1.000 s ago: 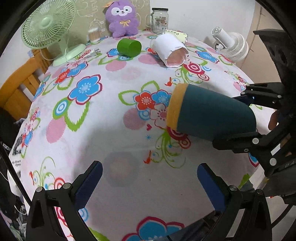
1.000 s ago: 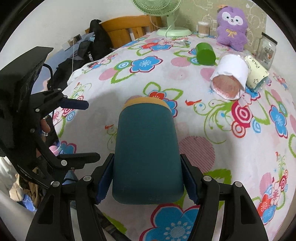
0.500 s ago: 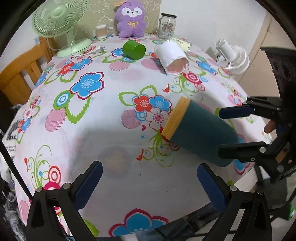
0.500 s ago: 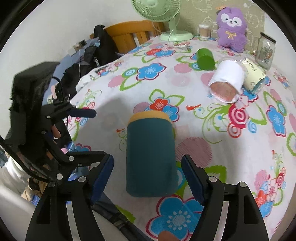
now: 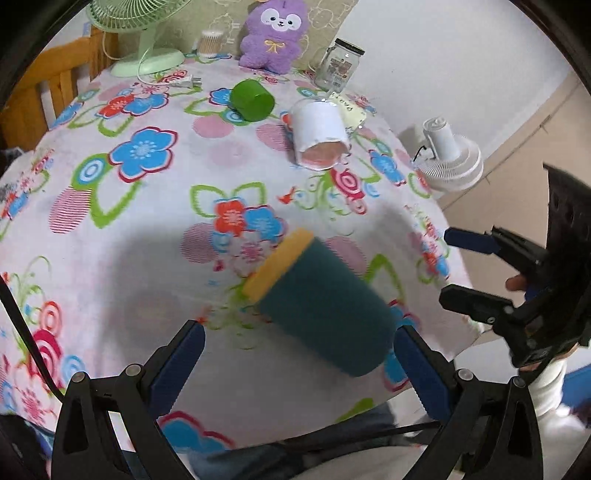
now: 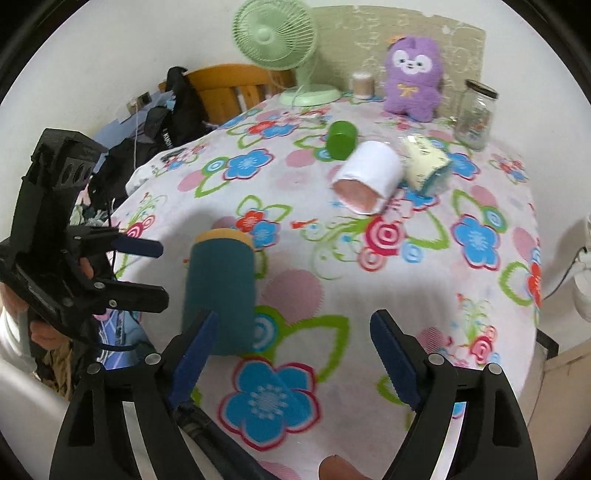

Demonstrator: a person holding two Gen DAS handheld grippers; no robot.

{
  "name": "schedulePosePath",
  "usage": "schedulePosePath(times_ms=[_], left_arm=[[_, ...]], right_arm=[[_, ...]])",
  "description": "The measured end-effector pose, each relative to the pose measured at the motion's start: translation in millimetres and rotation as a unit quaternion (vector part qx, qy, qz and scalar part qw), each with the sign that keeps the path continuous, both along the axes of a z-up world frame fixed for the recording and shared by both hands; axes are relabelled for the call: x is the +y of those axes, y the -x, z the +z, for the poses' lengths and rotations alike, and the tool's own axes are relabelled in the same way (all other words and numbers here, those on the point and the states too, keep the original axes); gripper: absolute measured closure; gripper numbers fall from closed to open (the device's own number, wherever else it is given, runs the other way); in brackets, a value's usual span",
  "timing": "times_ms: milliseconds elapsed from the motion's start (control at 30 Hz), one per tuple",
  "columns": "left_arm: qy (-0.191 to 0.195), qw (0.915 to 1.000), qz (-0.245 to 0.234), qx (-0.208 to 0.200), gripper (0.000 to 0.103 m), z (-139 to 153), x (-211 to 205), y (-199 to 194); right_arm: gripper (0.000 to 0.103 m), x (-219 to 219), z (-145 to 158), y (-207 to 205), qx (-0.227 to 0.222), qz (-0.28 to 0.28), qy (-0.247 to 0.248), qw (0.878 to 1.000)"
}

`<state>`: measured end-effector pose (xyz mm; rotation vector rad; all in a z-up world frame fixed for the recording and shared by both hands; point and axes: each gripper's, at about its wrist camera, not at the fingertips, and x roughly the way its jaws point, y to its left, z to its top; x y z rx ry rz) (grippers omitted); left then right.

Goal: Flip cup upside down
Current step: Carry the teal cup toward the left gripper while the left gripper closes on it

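A dark teal cup with a yellow rim band lies on its side on the flowered tablecloth near the front edge; it also shows in the right wrist view. My left gripper is open, its jaws wide apart, close in front of the cup and touching nothing. My right gripper is open and empty, drawn back, with the cup by its left finger. Each gripper shows in the other's view, the right one beyond the table's right edge, the left one at the table's left.
A white cup and a green cup lie on their sides farther back. A purple plush toy, a glass jar and a green fan stand along the back. A white fan stands off the right edge, a wooden chair at left.
My right gripper has opened, let go of the teal cup and drawn back. The cup now lies on the cloth. My left gripper has moved closer to it.
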<state>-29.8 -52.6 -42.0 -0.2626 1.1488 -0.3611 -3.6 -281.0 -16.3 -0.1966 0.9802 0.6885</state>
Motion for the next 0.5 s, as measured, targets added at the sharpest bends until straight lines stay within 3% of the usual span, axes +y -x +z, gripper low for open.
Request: schedulePosePath(times_ms=[200,500], left_arm=[[0.047,0.9969,0.057,0.027,0.0,1,-17,-9],[0.06,0.9862,0.127,0.088,0.0,-14,-37,-27]], right_arm=[[0.017,-27,-8,-7,0.009,-0.021,-0.014,1.0],[0.017,-44,-27,-12,0.025,-0.023,-0.038,0.999]])
